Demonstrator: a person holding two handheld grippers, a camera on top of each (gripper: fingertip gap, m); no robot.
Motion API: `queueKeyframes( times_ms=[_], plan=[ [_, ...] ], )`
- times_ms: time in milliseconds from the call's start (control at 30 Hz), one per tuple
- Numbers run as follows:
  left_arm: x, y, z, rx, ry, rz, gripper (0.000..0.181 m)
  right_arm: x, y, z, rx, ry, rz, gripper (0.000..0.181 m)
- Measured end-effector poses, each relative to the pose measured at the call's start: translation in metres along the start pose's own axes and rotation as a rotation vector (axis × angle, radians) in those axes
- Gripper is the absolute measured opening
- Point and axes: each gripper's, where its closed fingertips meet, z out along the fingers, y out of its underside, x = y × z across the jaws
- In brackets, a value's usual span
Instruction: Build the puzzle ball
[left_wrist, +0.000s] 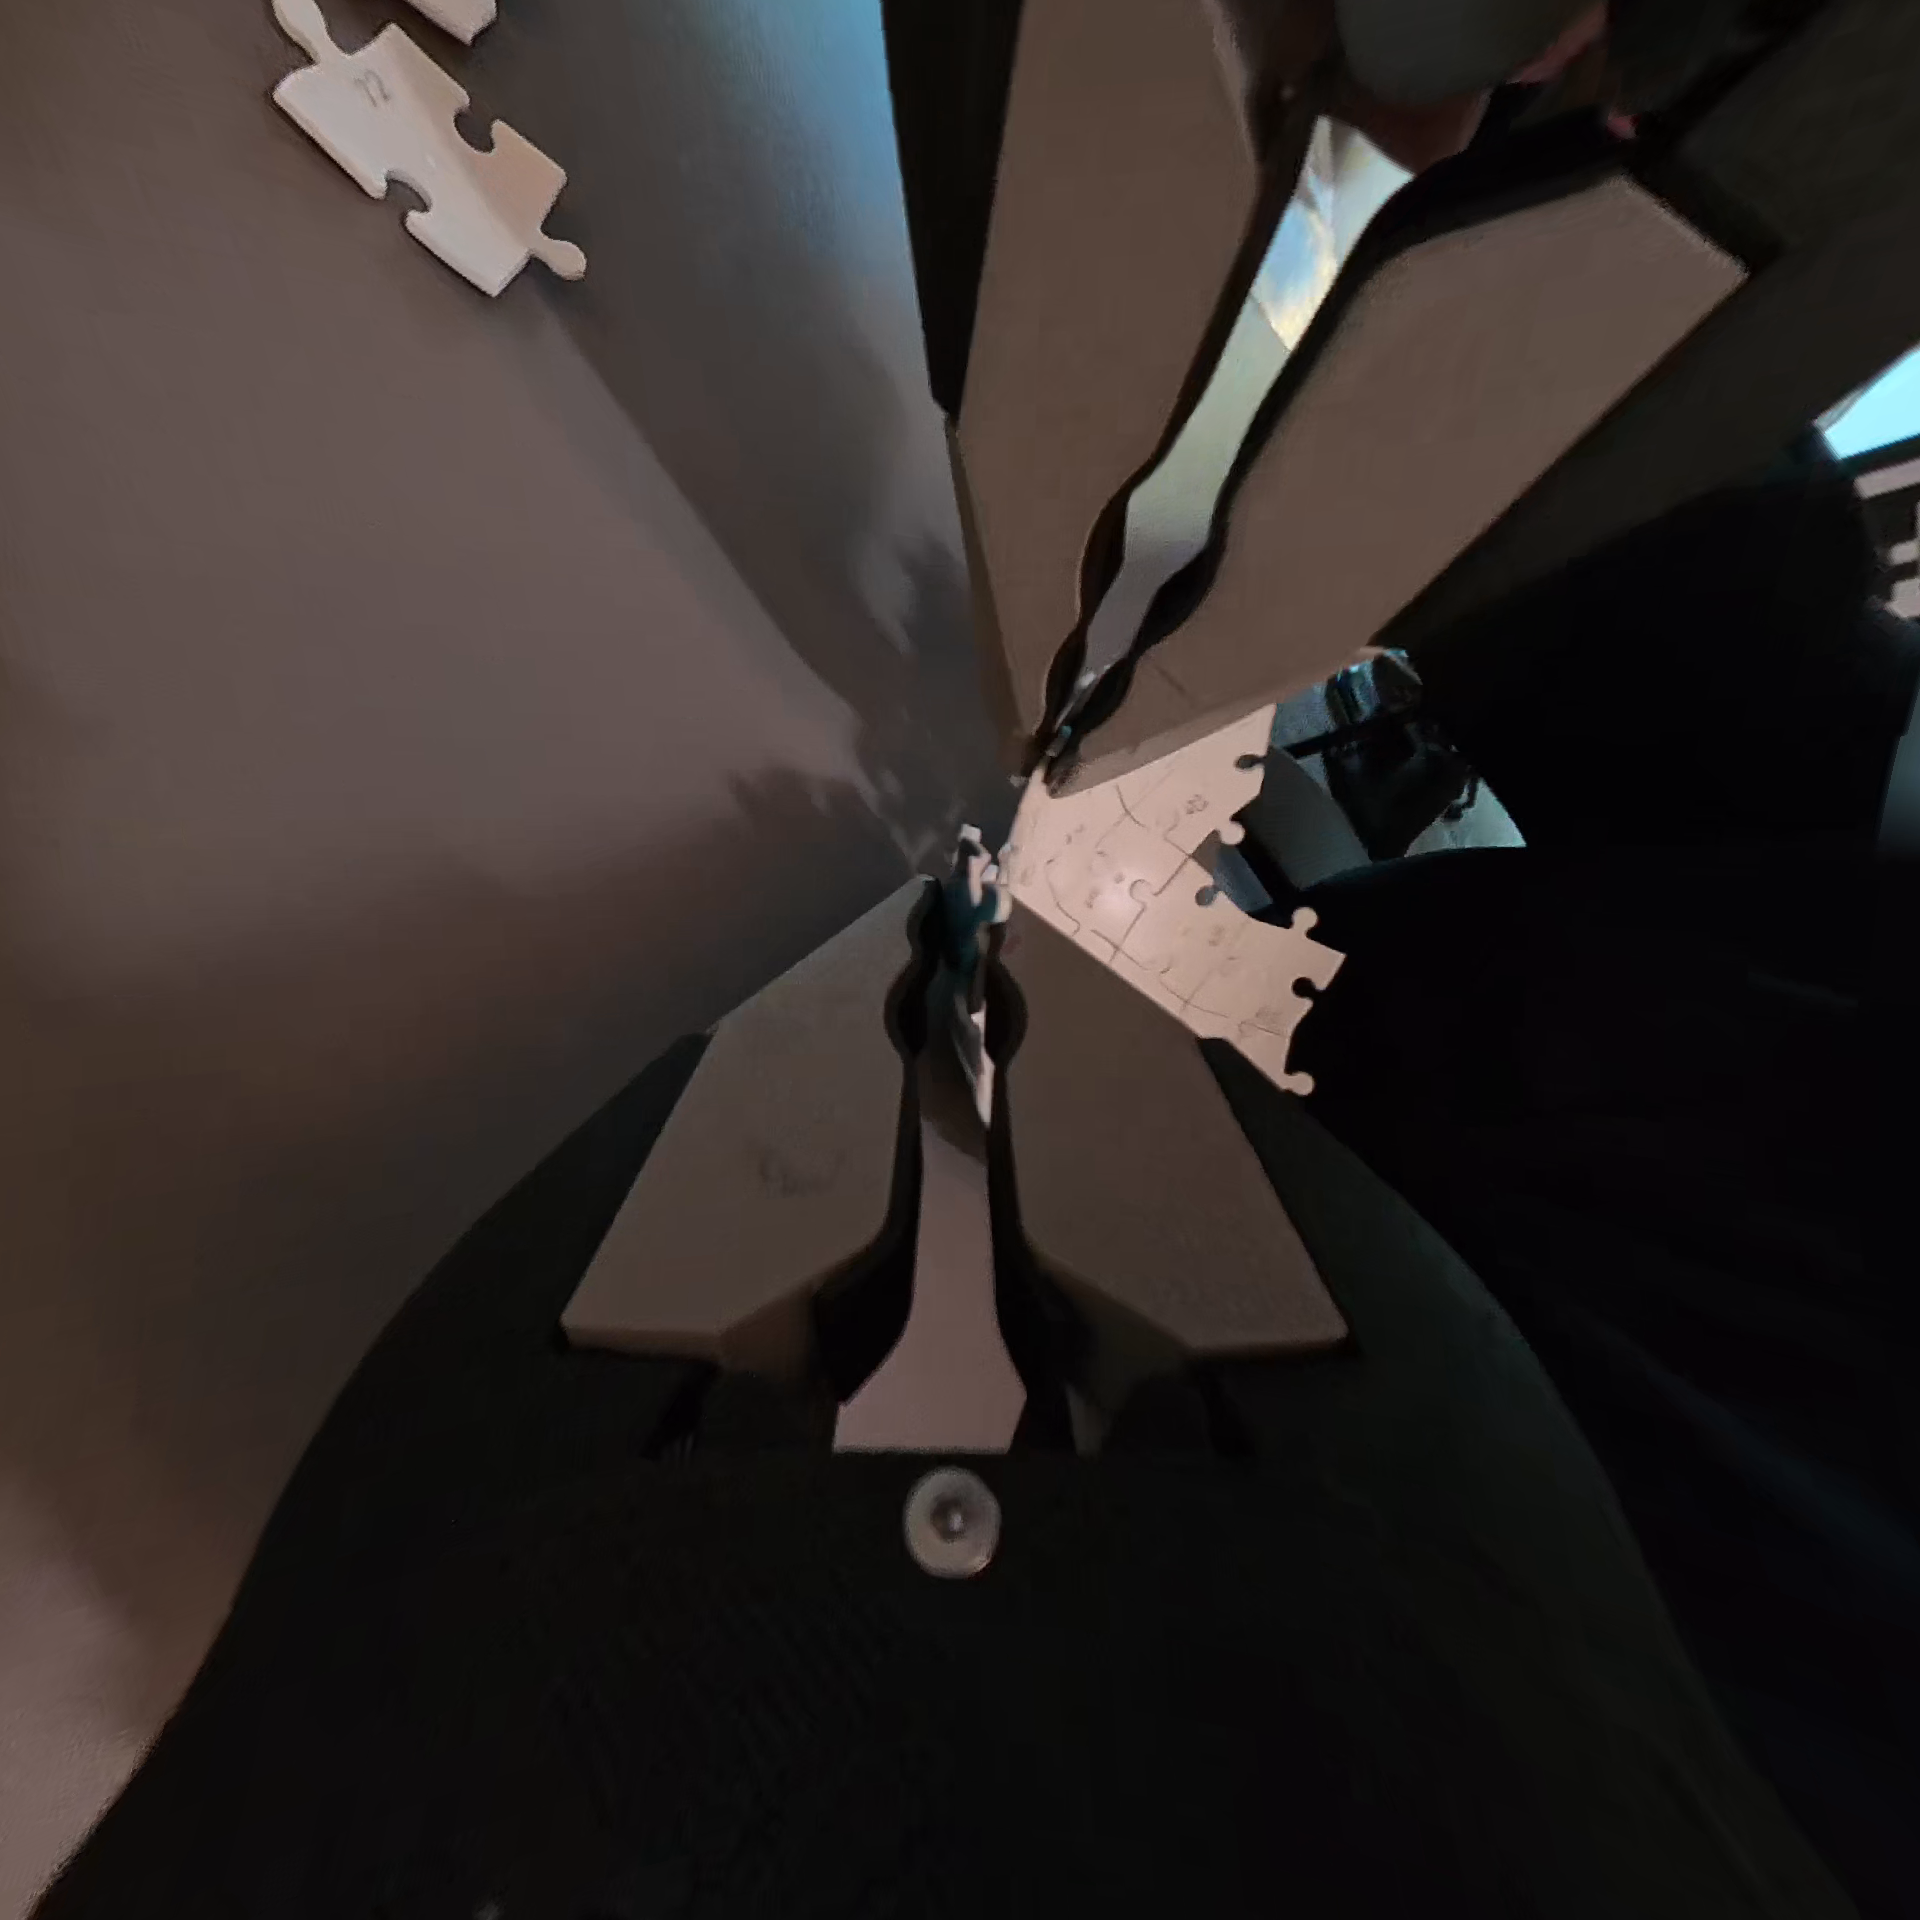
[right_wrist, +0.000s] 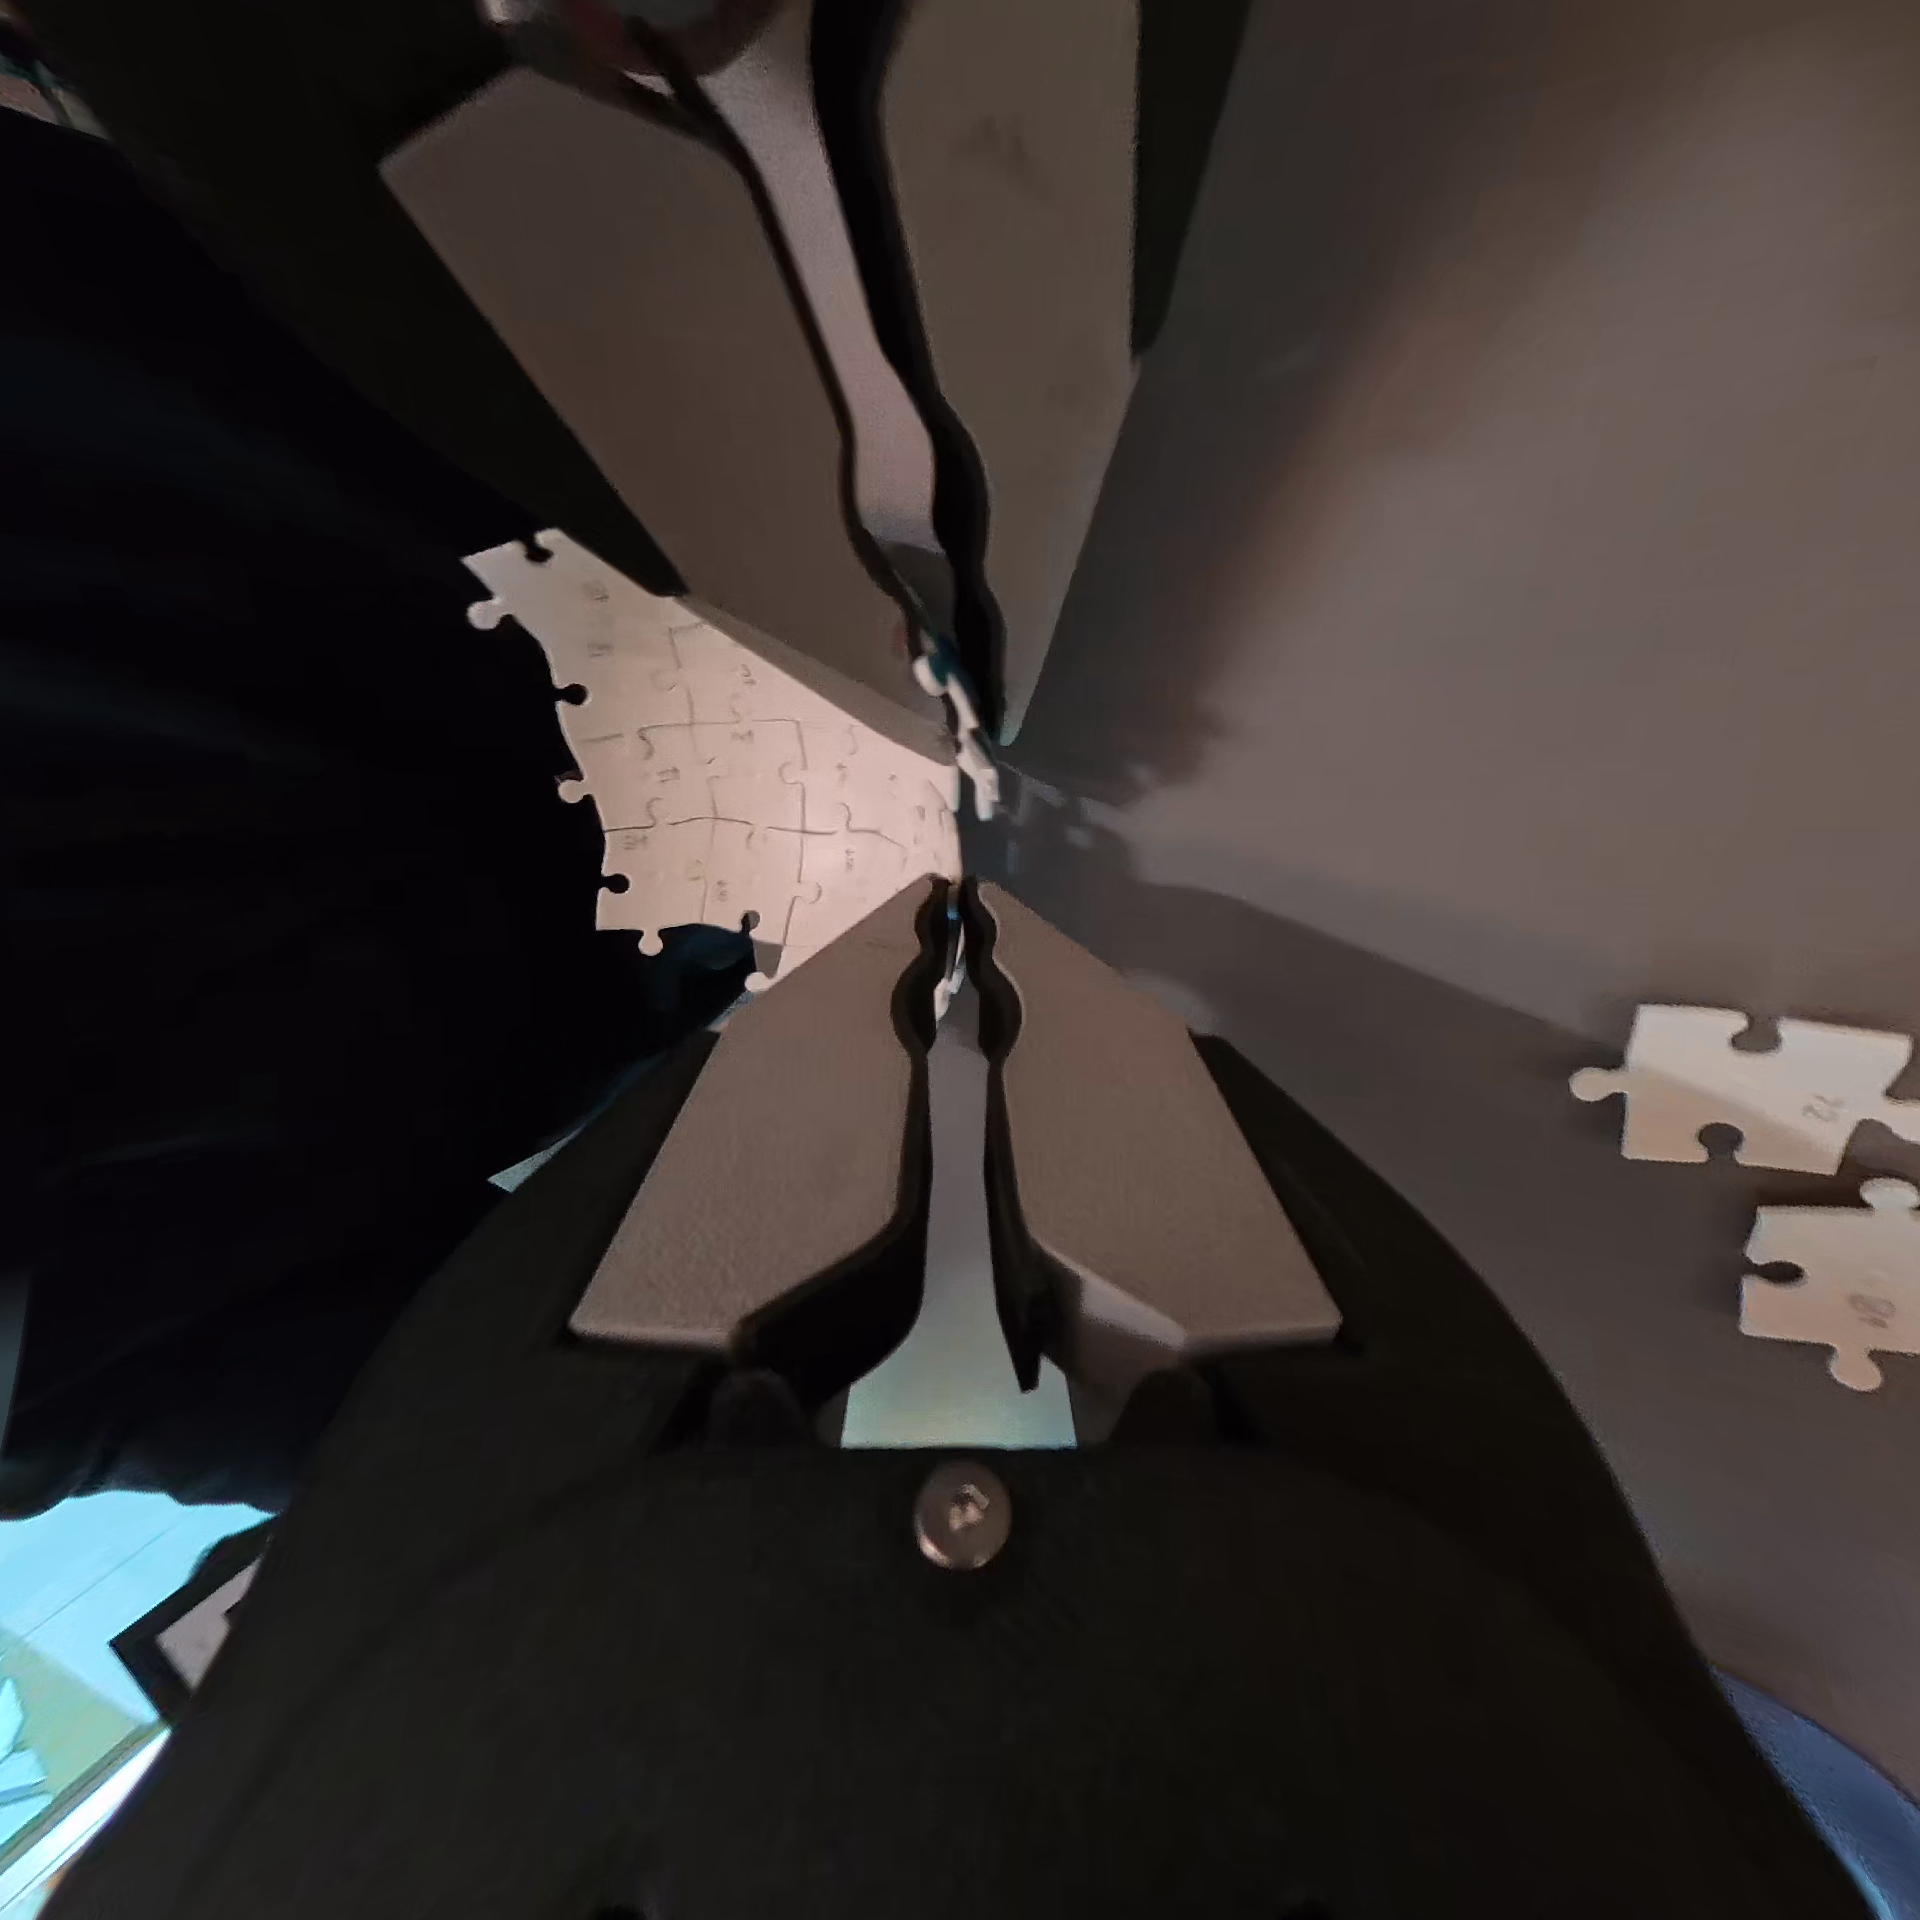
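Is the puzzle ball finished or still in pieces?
Unfinished: the joined section has open knobbed edges, and two loose pieces lie on the table.

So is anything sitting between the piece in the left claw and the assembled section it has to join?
Nothing visible does. The left claw holds a single piece right at the edge of the assembled section, which the right claw grips. The loose pieces lie off to the side on the table.
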Motion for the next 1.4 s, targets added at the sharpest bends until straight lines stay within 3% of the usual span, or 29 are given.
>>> queueKeyframes(
  times_ms=[200,367,500,567,700,767,800,900,1033,1400],
  plan=[
    [-0.005,0.001,-0.004,0.071,0.015,-0.069,0.007,0.013,-0.004,0.006,-0.055,0.014,0.050,0.000],
    [-0.004,-0.010,-0.018,0.240,-0.007,-0.065,0.019,0.019,-0.009,0.012,-0.042,-0.008,0.051,0.001],
    [0.003,-0.015,-0.036,0.298,-0.118,0.062,0.024,0.020,-0.011,0.011,-0.041,-0.014,0.054,0.001],
    [0.020,-0.017,-0.041,0.295,-0.108,0.147,0.023,0.020,-0.012,0.010,-0.043,-0.009,0.051,0.001],
    [0.044,-0.018,-0.041,0.220,-0.102,0.330,0.022,0.023,-0.012,0.012,-0.043,-0.013,0.059,0.001],
    [0.048,-0.012,-0.035,0.146,-0.128,0.453,0.010,0.025,-0.013,0.012,-0.034,-0.021,0.061,0.001],
    [0.043,-0.008,-0.031,0.093,-0.172,0.508,0.002,0.025,-0.013,0.012,-0.031,-0.026,0.062,0.001],
    [0.011,0.004,-0.021,-0.091,-0.325,0.612,0.000,0.025,-0.013,0.012,-0.029,-0.042,0.067,0.001],
    [0.002,0.014,-0.009,-0.286,-0.308,0.649,0.000,0.027,-0.015,0.013,-0.030,-0.072,0.068,0.001],
    [-0.018,0.008,0.003,-0.397,-0.415,0.780,0.000,0.031,-0.021,0.015,-0.048,-0.169,0.077,0.003]
  ],
)
